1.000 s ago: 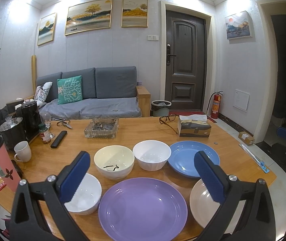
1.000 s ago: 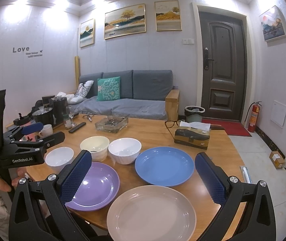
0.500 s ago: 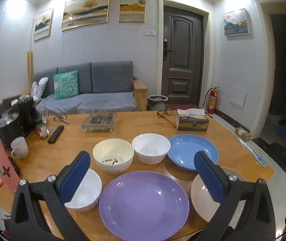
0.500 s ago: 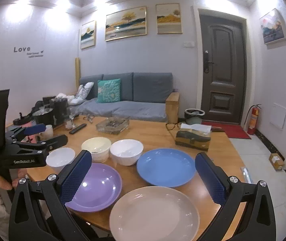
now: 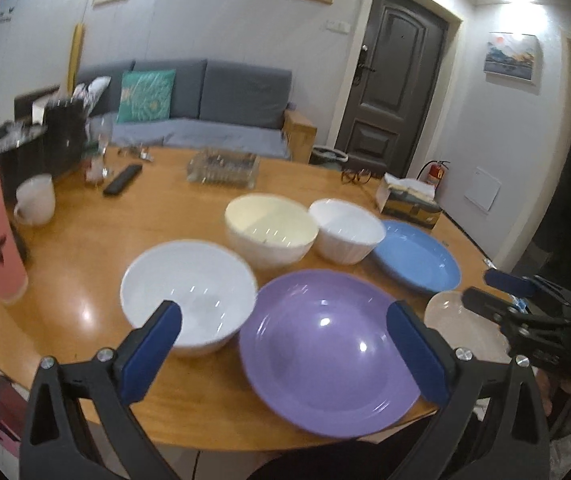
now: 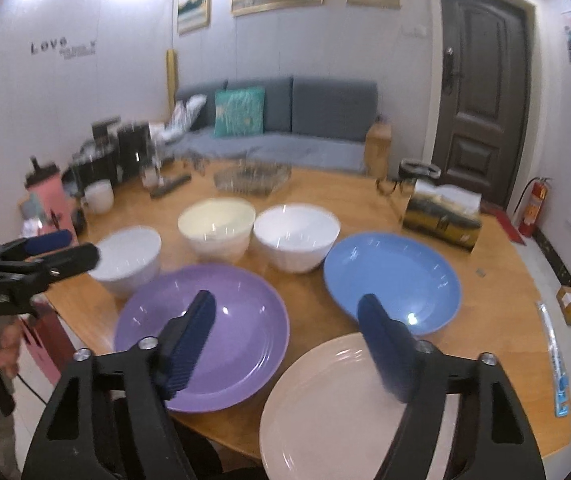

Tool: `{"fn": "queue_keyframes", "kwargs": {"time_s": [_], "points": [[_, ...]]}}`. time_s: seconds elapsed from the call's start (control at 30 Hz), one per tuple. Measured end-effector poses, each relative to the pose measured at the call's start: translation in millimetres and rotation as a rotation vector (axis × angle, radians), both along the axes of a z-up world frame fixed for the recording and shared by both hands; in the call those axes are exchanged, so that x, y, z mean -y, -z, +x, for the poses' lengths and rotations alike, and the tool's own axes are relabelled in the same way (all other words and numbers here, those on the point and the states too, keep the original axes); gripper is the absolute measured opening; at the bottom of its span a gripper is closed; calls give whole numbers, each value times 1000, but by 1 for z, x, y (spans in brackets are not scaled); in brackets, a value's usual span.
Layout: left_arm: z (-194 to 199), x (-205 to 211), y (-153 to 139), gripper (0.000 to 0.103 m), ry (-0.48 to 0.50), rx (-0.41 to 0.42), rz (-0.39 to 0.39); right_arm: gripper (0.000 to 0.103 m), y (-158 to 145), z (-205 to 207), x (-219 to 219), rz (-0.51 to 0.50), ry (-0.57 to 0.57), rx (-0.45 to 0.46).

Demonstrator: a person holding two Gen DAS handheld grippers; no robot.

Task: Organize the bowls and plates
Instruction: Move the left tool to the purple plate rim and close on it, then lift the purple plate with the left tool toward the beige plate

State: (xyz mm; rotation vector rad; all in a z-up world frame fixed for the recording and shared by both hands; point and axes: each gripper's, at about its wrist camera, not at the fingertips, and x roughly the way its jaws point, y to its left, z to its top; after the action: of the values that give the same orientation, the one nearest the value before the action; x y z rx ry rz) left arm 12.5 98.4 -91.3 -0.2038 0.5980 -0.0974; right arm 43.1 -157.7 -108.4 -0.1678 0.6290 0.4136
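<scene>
Nothing stacked yet: three bowls point(image 6: 259, 236) at 12 o'clock, purple plate point(image 6: 205, 328), blue plate point(image 6: 393, 280) and cream plate point(image 6: 345, 408) lie separate on the table point(image 6: 497, 280); left gripper point(image 5: 285, 344) and right gripper point(image 6: 289, 340) hover with jaws spread, holding nothing.

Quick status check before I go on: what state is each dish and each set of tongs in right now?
Left tongs: open, holding nothing.
Right tongs: open, holding nothing.
Purple plate: flat on table, unstacked.
Blue plate: flat, unstacked.
Beige plate: flat, unstacked.
Near white bowl: upright.
Cream bowl: upright.
Far white bowl: upright, empty.
</scene>
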Motion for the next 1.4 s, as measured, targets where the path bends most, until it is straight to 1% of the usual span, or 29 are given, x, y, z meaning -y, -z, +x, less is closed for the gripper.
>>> {"fn": "queue_keyframes", "kwargs": {"time_s": [0.03,0.07,0.13,0.23,0.27,0.33,0.4,0.43,0.5,0.53,0.6,0.7,0.87,0.97,1.1,1.27,1.33,1.4], "points": [[1,-4,4,97,1,-10,-8,58,7,6,-4,-21,4,-22],[2,-7,9,93,3,-22,-17,54,13,12,-8,-42,9,-41],[7,-12,19,88,11,-50,-44,52,25,20,-13,-73,13,-76],[11,-15,32,84,27,-78,-67,48,41,34,-19,-103,9,-126],[12,-15,35,81,29,-88,-70,47,45,38,-21,-110,3,-142],[15,-15,42,77,36,-110,-85,46,51,43,-25,-123,-8,-163],[19,-16,49,68,46,-126,-99,45,57,48,-28,-137,-19,-178],[20,-16,52,66,49,-134,-103,44,60,50,-31,-145,-24,-185],[23,-15,57,58,57,-150,-110,39,65,54,-36,-158,-28,-199],[23,-15,59,56,60,-154,-112,38,69,58,-37,-167,-31,-213],[26,-14,63,48,65,-166,-116,35,73,59,-41,-180,-41,-227],[29,-13,67,41,66,-178,-119,33,77,61,-46,-207,-45,-233],[32,-13,74,36,66,-192,-121,33,81,67,-49,-227,-43,-249],[34,-13,77,27,60,-198,-119,33,85,69,-50,-240,-44,-259],[36,-13,80,20,49,-201,-110,33,88,69,-51,-243,-44,-262],[38,-12,84,16,40,-211,-95,32,89,68,-51,-245,-45,-261],[39,-11,85,15,37,-213,-91,29,89,68,-50,-251,-41,-259],[39,-10,85,15,32,-213,-84,24,88,68,-50,-253,-35,-258]]}}
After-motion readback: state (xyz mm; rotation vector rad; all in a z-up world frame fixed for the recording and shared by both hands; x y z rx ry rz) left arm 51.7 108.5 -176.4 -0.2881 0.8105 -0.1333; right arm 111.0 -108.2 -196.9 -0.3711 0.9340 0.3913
